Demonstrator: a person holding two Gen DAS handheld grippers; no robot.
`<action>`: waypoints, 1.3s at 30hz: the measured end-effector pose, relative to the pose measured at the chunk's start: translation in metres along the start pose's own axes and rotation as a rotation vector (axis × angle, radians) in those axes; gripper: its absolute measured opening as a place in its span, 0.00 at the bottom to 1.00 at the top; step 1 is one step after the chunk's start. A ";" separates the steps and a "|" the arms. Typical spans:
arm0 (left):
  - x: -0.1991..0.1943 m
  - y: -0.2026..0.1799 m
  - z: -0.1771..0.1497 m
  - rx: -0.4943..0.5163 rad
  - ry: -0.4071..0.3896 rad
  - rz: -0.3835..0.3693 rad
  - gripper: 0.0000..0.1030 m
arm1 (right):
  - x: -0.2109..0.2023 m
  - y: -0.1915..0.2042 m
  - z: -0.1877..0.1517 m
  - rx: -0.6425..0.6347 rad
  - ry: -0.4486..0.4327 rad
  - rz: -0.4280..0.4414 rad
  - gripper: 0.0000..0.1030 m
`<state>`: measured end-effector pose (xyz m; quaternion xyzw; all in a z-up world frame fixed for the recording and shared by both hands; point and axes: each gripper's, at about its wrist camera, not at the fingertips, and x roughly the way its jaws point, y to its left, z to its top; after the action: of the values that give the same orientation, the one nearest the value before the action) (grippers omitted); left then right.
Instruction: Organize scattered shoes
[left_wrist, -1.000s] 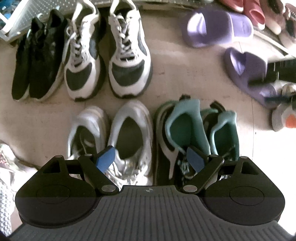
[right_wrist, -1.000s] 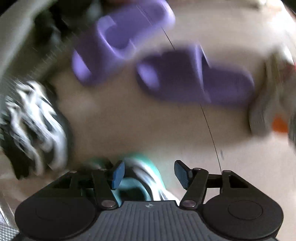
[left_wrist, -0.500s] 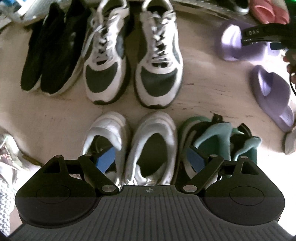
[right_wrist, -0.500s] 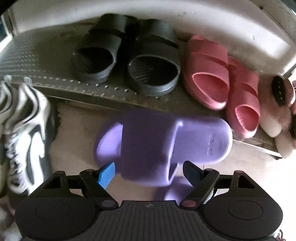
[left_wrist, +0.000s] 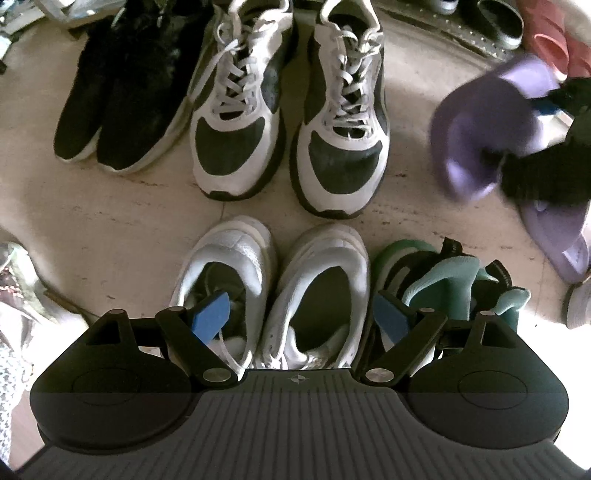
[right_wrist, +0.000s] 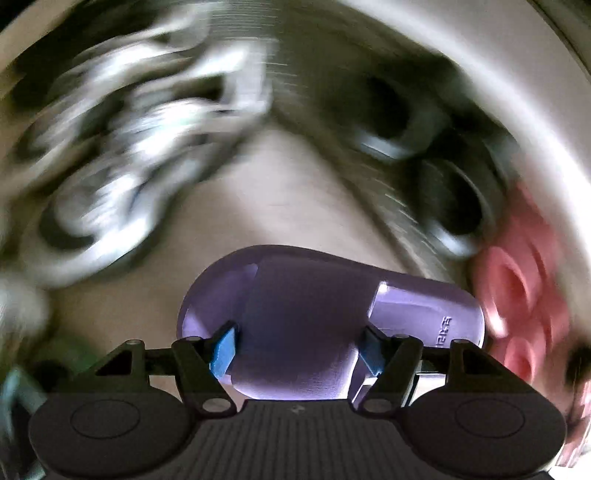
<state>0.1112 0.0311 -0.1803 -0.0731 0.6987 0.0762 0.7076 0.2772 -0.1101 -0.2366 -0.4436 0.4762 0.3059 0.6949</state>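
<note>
Since a moment ago your right gripper (right_wrist: 297, 349) has swung the purple slide (right_wrist: 325, 314) off the floor; jaws closing across its strap. Swing fast and it slips. Left gripper (left_wrist: 299, 319) hangs open, empty, above the white shoes (left_wrist: 273, 280).

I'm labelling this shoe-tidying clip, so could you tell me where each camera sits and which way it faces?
Left wrist: on the left gripper, looking down at paired shoes on the floor; its open fingers show.
Right wrist: on the right gripper, aimed steeply down, background blurred; its jaws are closing around the purple slide.
Shared: the purple slide, white-and-black sneakers, pink slides.
</note>
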 end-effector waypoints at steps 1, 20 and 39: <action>0.000 0.000 -0.001 0.000 0.000 0.000 0.86 | -0.003 0.018 0.002 -0.122 -0.014 0.018 0.66; -0.001 -0.009 -0.005 0.041 0.009 -0.004 0.86 | -0.039 -0.028 0.006 0.281 -0.094 0.156 0.65; 0.006 -0.040 -0.009 0.134 0.021 0.007 0.87 | -0.022 -0.165 -0.180 1.213 0.196 0.124 0.80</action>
<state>0.1105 -0.0104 -0.1868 -0.0237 0.7098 0.0310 0.7033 0.3386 -0.3422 -0.1900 0.0332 0.6517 -0.0217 0.7574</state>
